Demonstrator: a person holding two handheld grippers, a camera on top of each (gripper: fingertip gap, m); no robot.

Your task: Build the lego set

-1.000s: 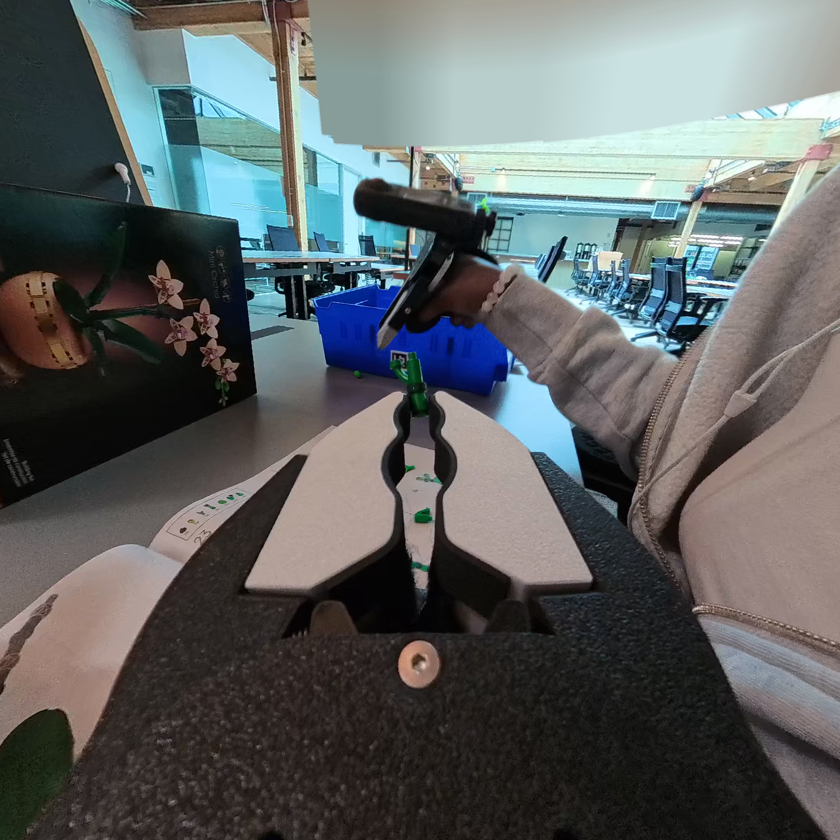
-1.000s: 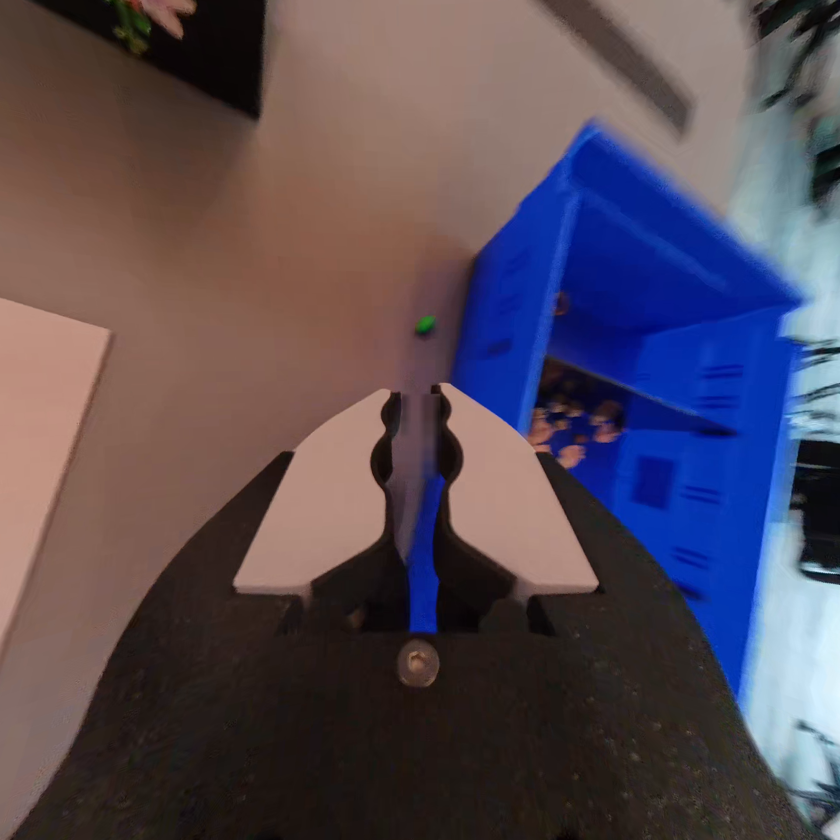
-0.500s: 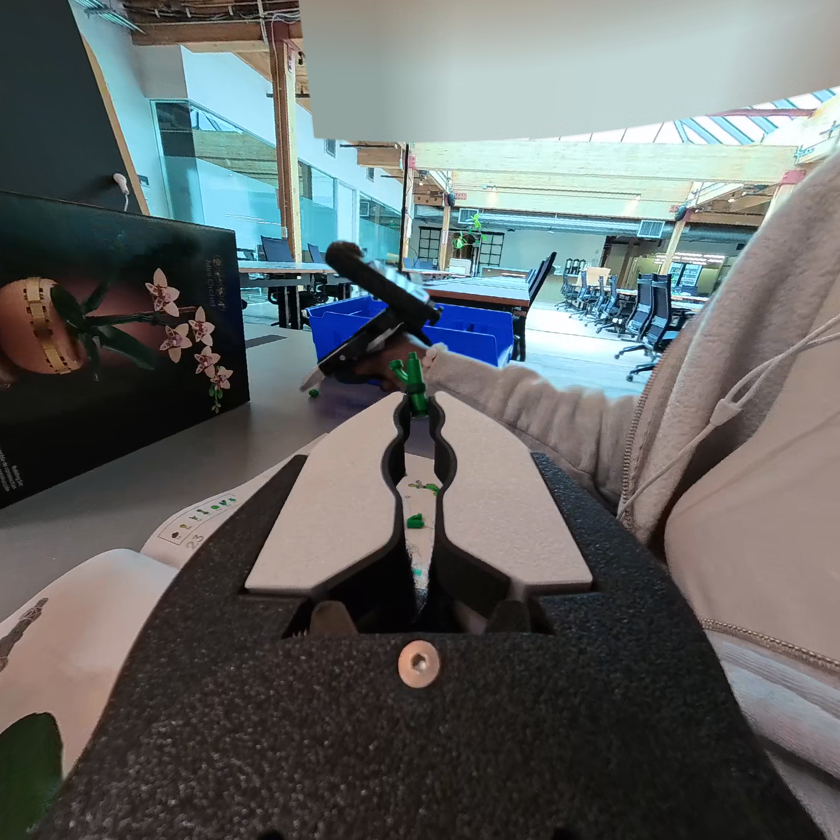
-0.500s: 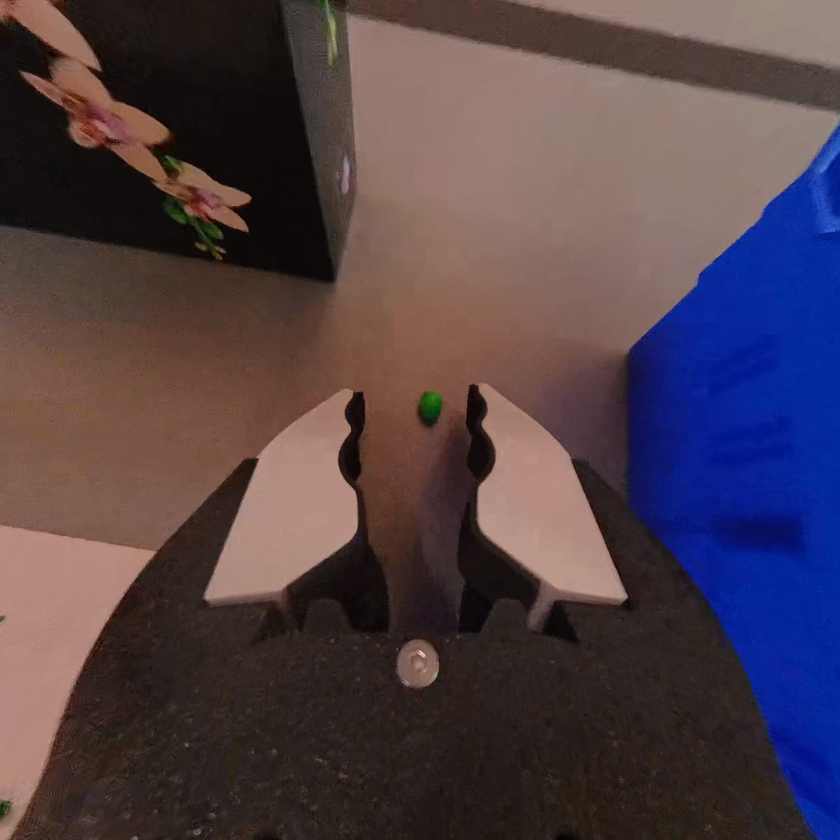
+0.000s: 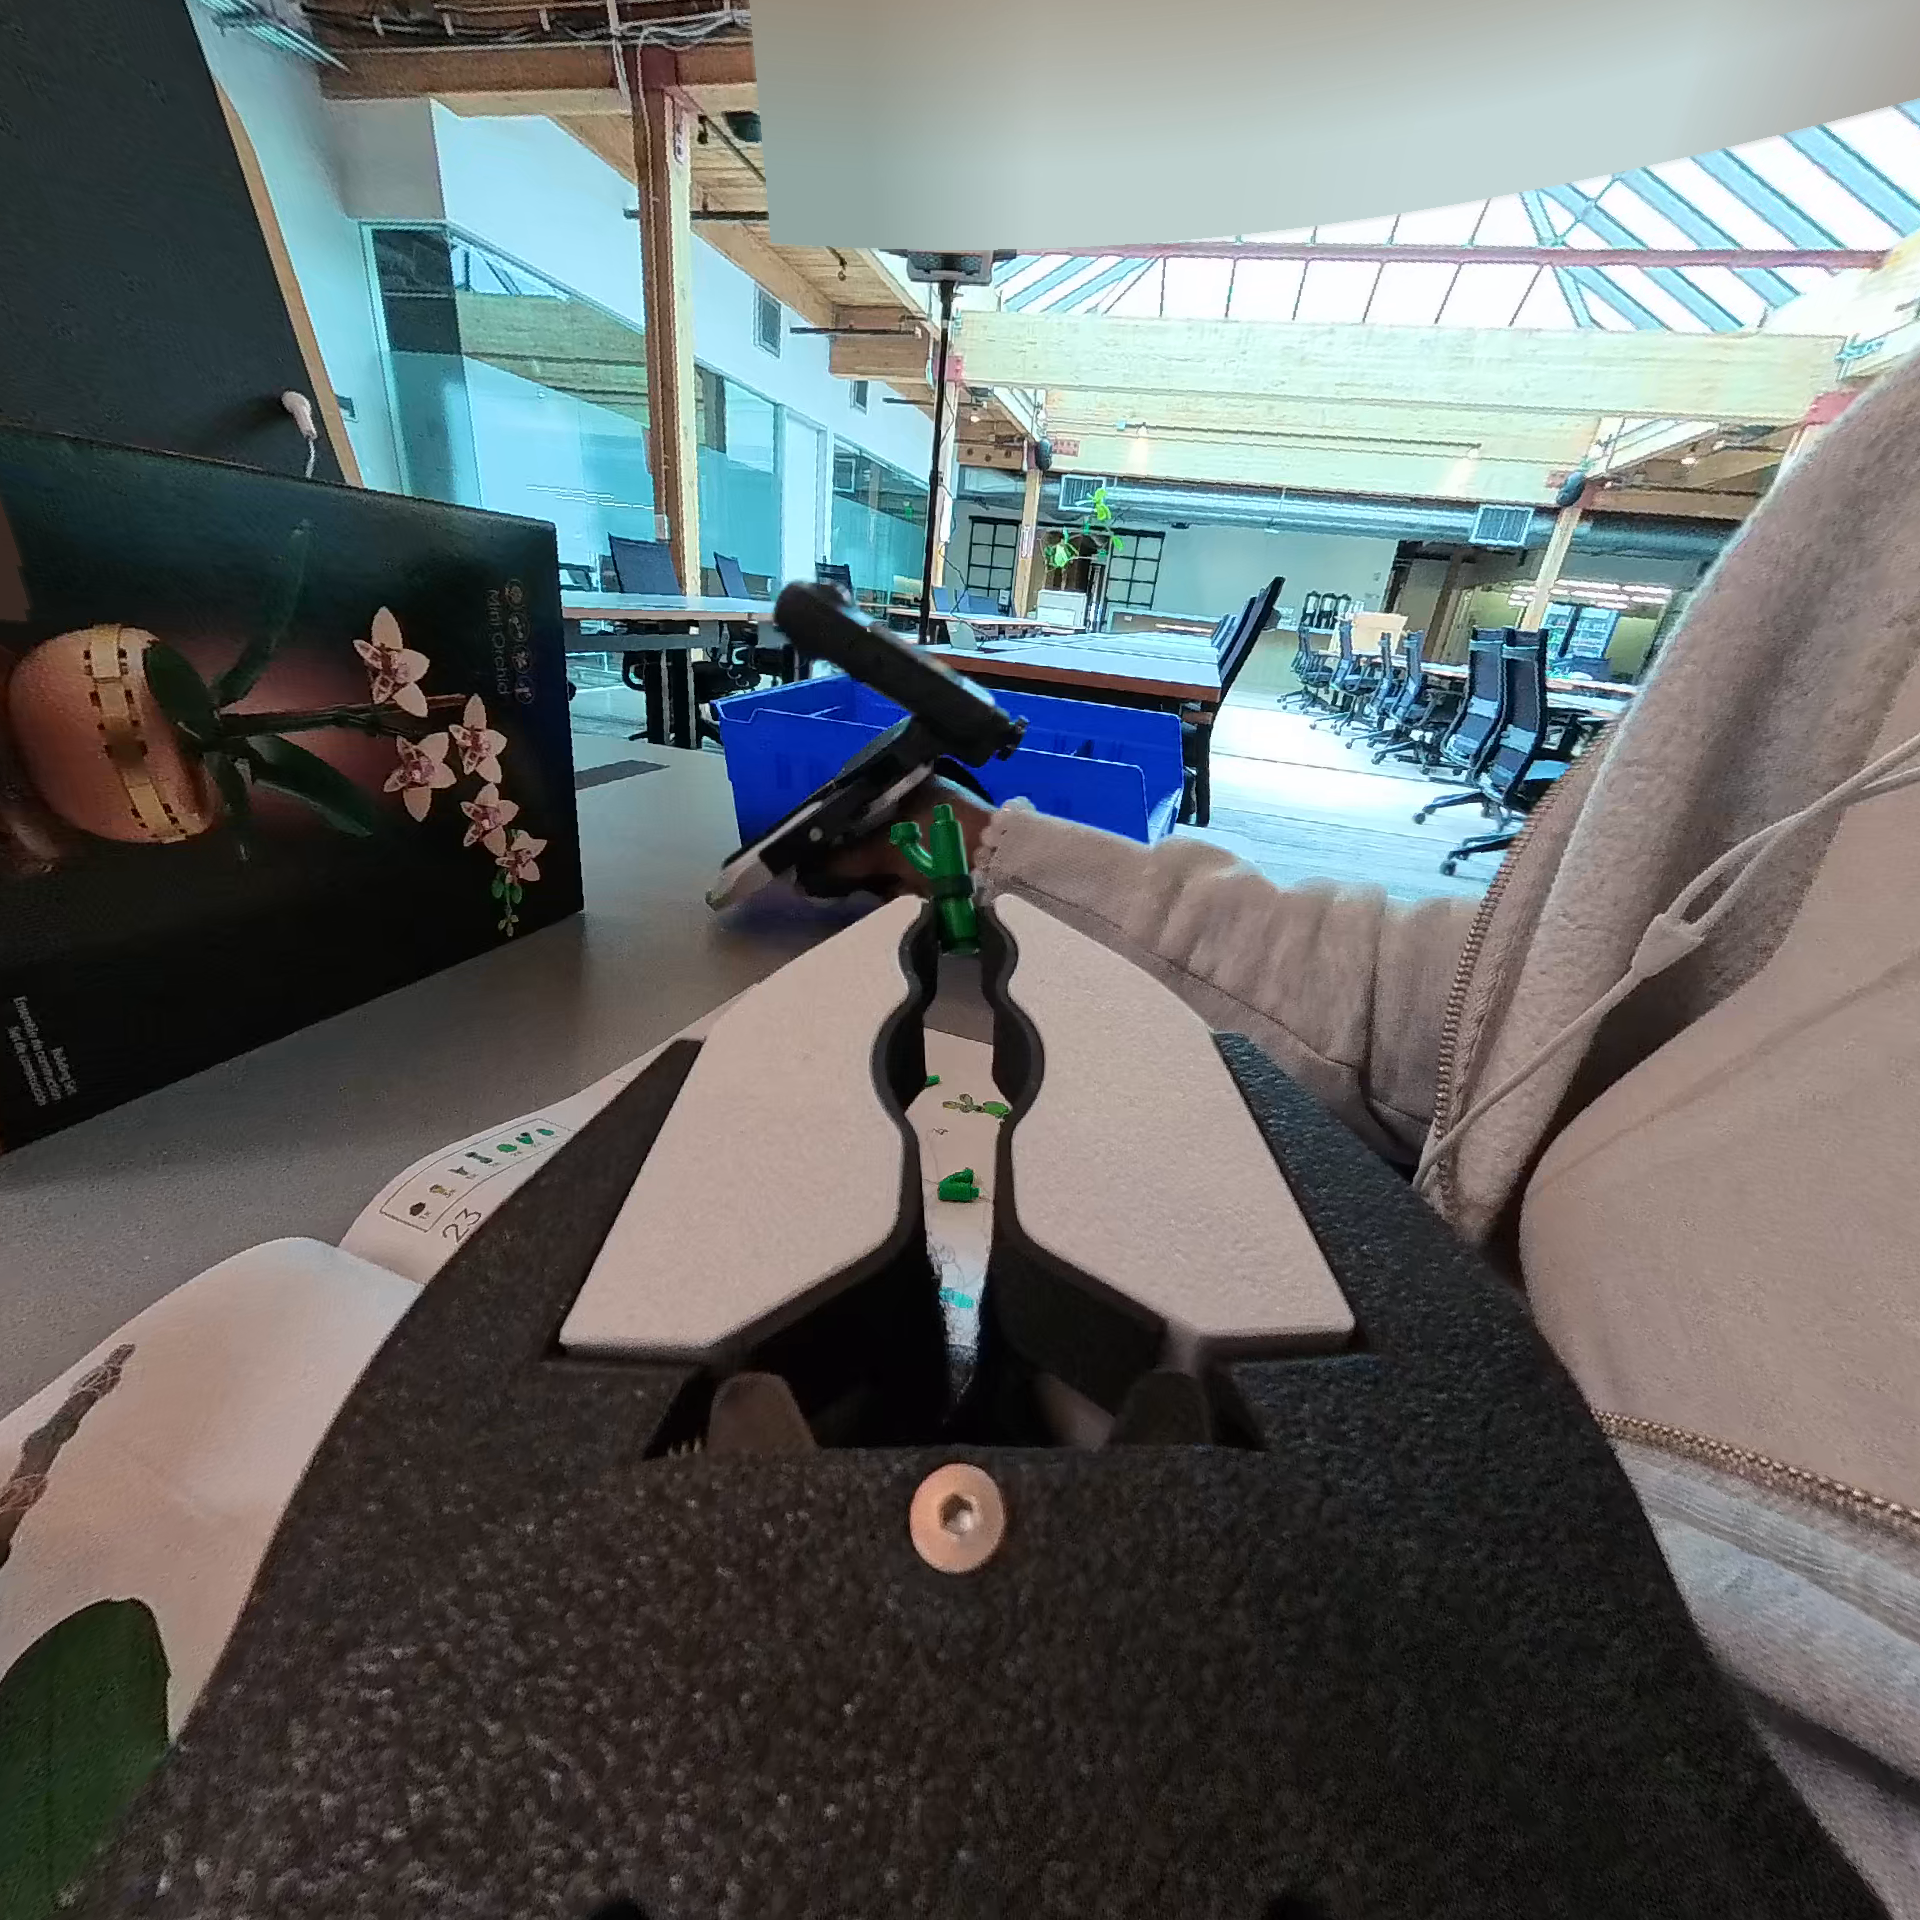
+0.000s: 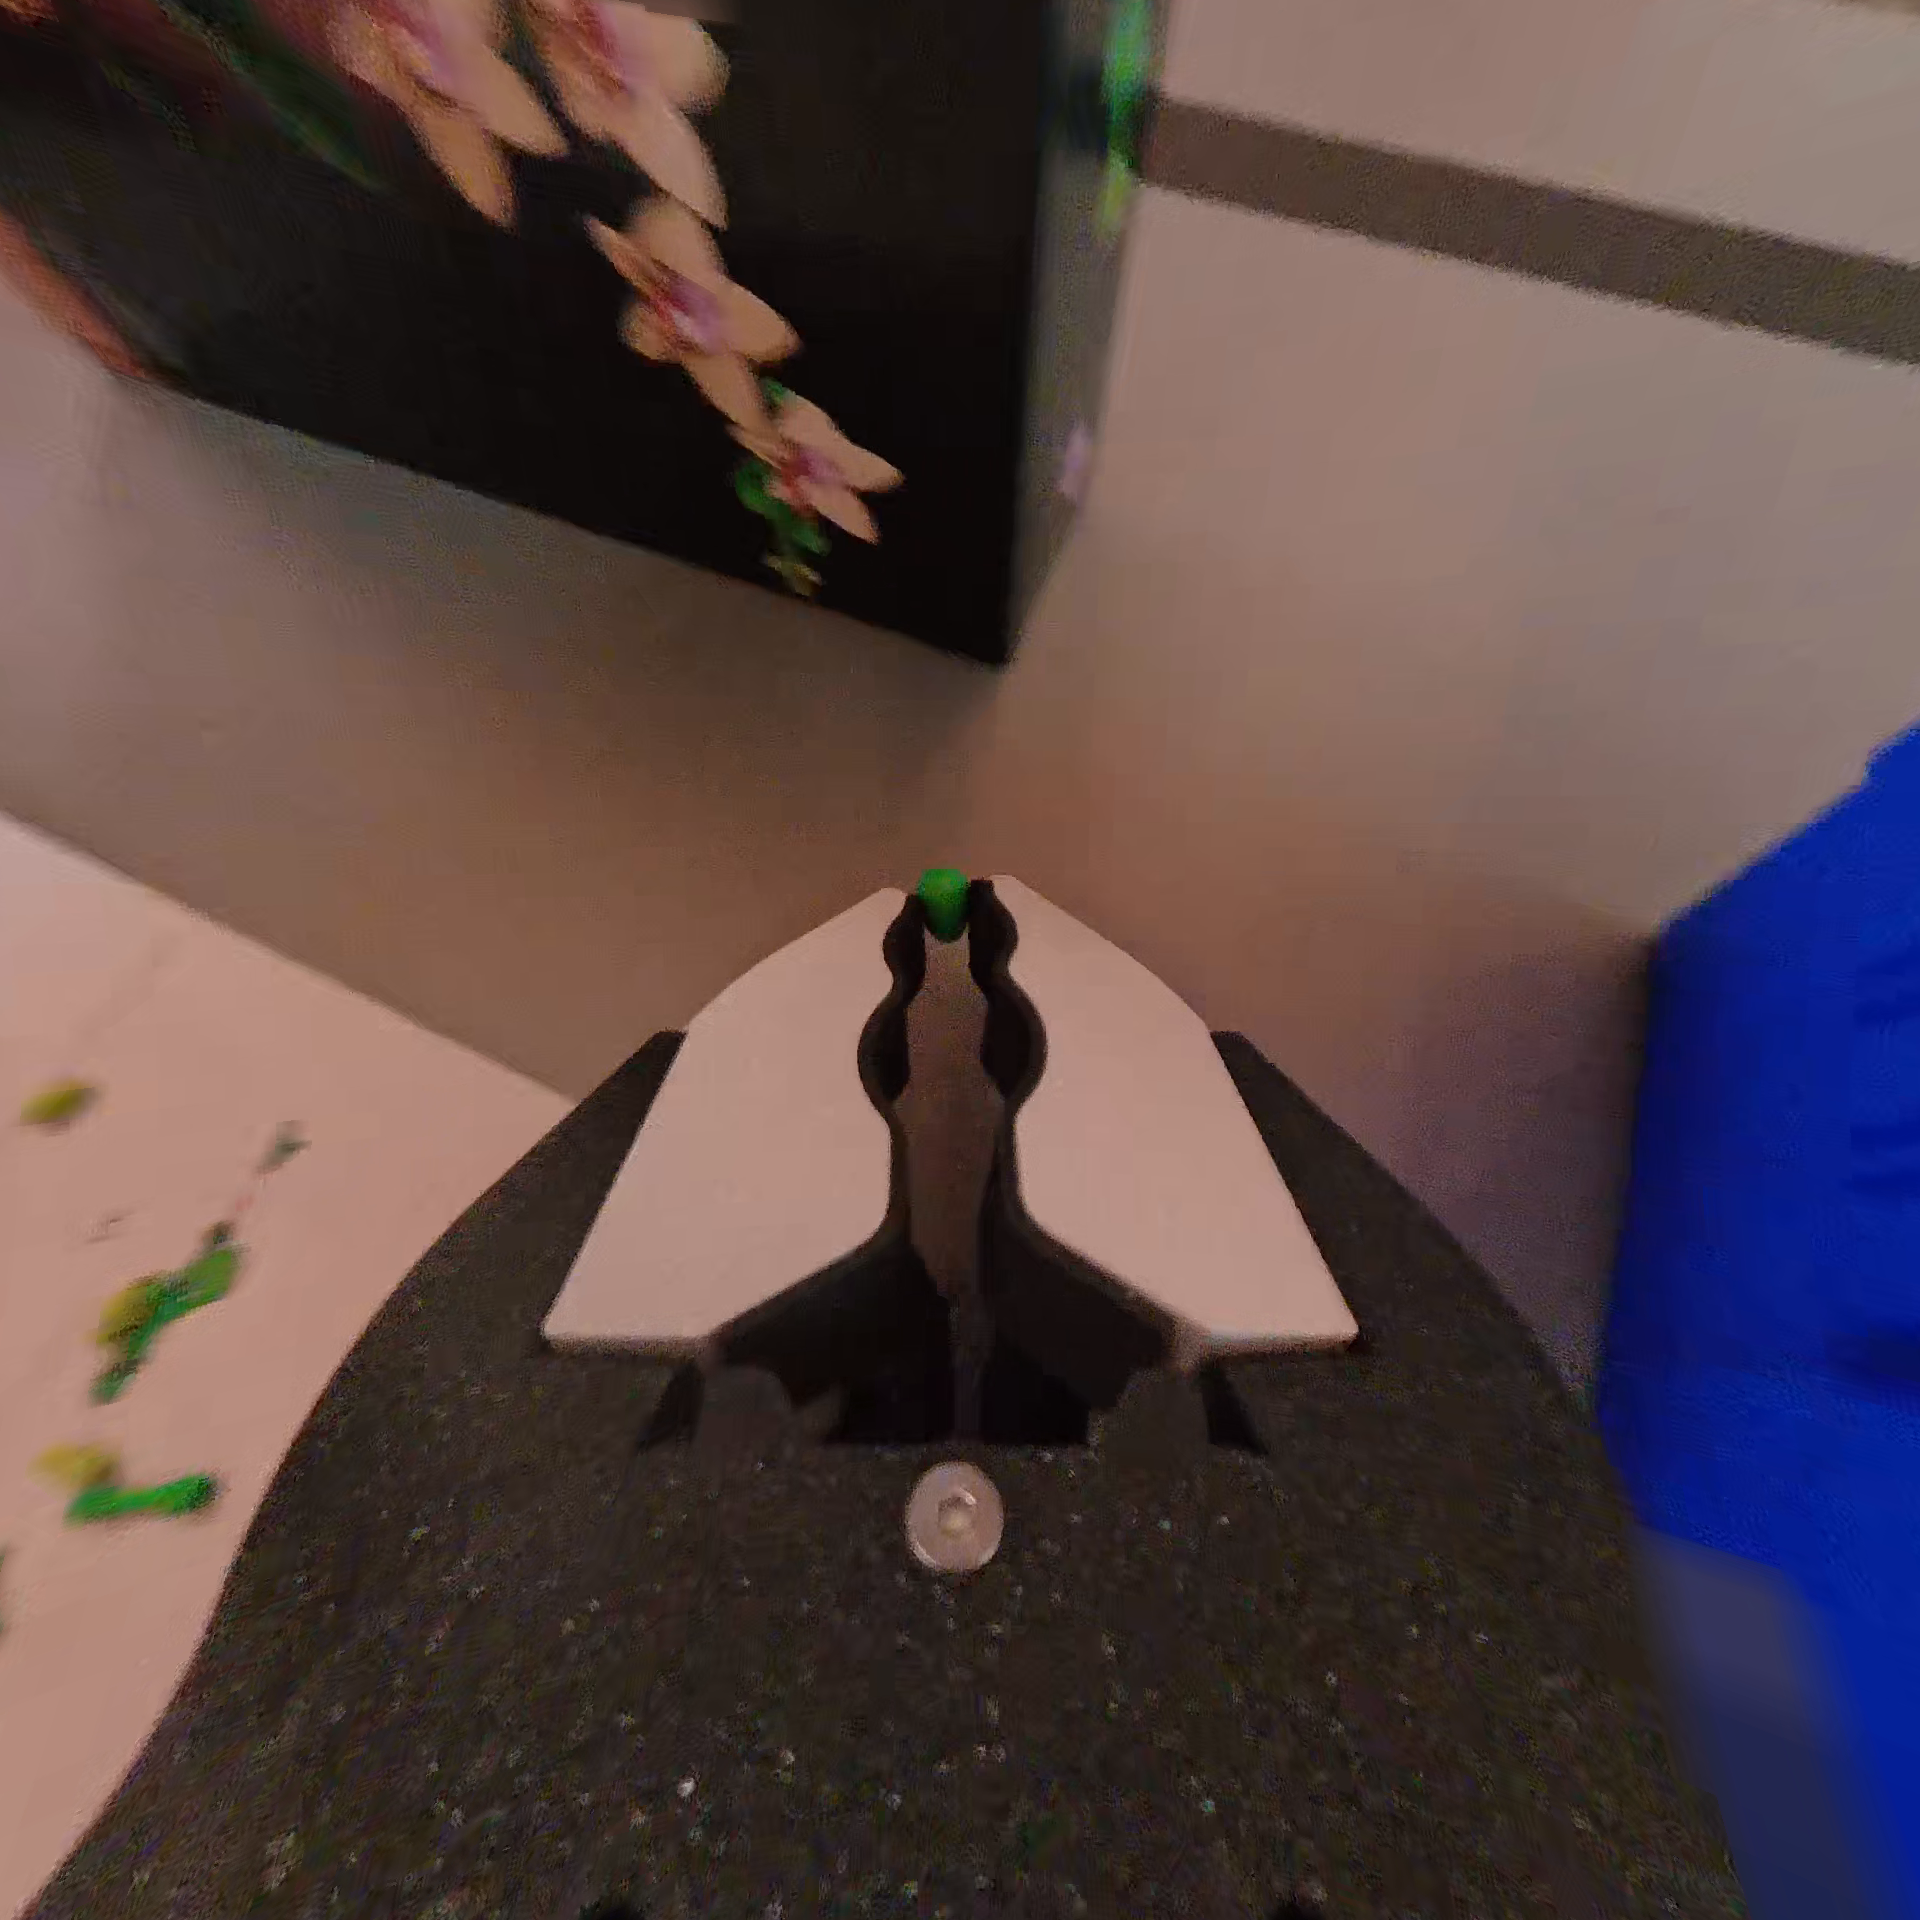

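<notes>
Green stud (image 6: 942,902) now pinched by right gripper (image 6: 943,906) (earlier wide), left gripper (image 5: 954,914) still clamping green stem (image 5: 943,869)

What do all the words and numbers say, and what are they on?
Lego box: white writing by the flowers and at the lower edge; I don't read writing out.
Instruction booklet: a printed number beside a parts strip; likewise.
Right wrist view: too blurred, nothing legible.
</notes>
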